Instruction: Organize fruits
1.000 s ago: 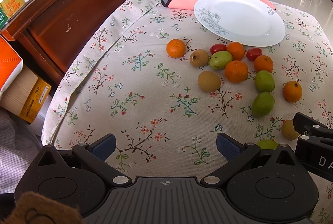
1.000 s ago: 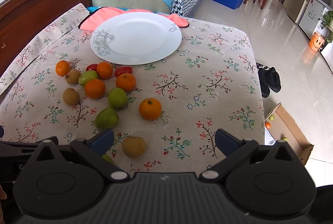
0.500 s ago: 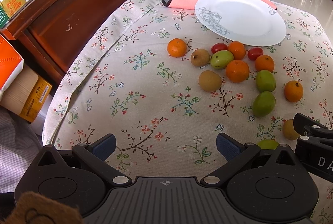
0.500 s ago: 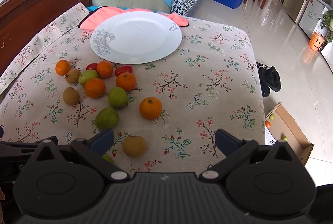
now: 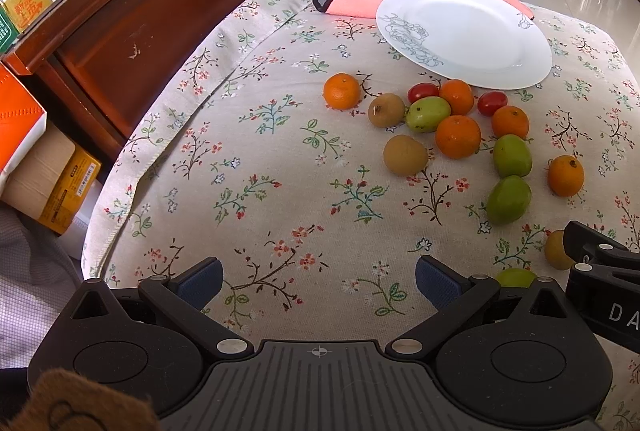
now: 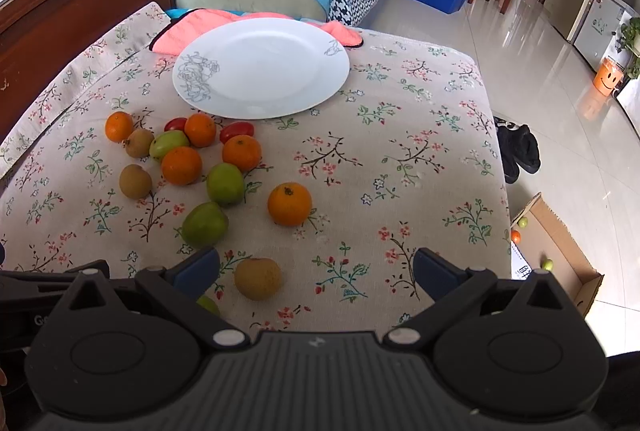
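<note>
A white plate [image 6: 260, 69] with a grey flower print lies bare at the far side of the floral tablecloth [image 6: 400, 159]; the left wrist view shows the plate [image 5: 468, 31] too. In front of it lie several loose fruits: oranges [image 6: 289, 203] [image 5: 458, 136], green fruits [image 6: 205, 224] [image 5: 509, 199], brown kiwis [image 6: 257, 278] [image 5: 405, 155] and two red tomatoes [image 6: 237, 130]. My left gripper [image 5: 319, 277] hovers open over bare cloth at the near edge, left of the fruit. My right gripper [image 6: 316, 267] is open too, with a kiwi just inside its left finger.
A pink cloth [image 6: 192, 31] lies under the plate's far rim. A wooden headboard [image 5: 160, 15] and stacked boxes [image 5: 48, 167] stand to the left. On the floor at right sit a cardboard box [image 6: 556, 251] holding small fruits and dark shoes [image 6: 518, 151].
Both views have shifted very slightly; the fruit and plate lie where they were and both grippers stay open.
</note>
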Motion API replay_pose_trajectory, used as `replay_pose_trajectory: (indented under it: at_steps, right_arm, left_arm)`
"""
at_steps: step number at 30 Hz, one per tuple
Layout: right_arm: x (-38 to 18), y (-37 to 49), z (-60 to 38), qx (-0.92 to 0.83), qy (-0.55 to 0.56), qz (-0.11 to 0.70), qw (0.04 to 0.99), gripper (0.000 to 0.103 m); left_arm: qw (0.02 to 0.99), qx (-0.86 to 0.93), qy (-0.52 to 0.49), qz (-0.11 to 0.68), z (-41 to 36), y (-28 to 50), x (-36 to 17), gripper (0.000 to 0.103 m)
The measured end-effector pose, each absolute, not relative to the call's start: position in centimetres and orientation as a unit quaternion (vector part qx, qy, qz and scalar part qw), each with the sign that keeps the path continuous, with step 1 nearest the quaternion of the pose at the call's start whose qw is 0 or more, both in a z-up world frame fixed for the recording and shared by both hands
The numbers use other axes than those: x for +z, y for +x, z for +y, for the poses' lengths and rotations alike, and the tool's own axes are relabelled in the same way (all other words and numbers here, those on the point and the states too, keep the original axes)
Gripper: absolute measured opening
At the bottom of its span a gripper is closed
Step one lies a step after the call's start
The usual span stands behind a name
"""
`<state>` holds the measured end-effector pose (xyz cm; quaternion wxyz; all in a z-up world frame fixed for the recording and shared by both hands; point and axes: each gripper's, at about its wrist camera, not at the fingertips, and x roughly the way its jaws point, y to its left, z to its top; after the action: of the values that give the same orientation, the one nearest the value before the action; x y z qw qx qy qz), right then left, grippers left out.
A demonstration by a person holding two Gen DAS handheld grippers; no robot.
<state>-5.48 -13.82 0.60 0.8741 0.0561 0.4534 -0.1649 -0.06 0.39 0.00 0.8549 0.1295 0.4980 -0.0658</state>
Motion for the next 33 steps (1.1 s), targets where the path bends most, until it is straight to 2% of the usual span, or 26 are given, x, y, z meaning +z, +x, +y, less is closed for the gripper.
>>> replay_pose_trajectory:
  at_steps: [18, 33]
  right_arm:
    - [1.1, -6.0, -14.2, -0.149, 0.056, 0.443, 0.882, 0.102]
    - [2.2, -11.0, -19.7, -0.116, 0.141, 0.418, 0.890, 0.102]
  left_arm:
    - [0.863, -0.087, 0.107, 0.486, 0.8, -0.8, 0.3, 0.103]
    - [0.862, -0.156, 0.121, 0.467, 0.2, -3.5, -0.2, 0.103]
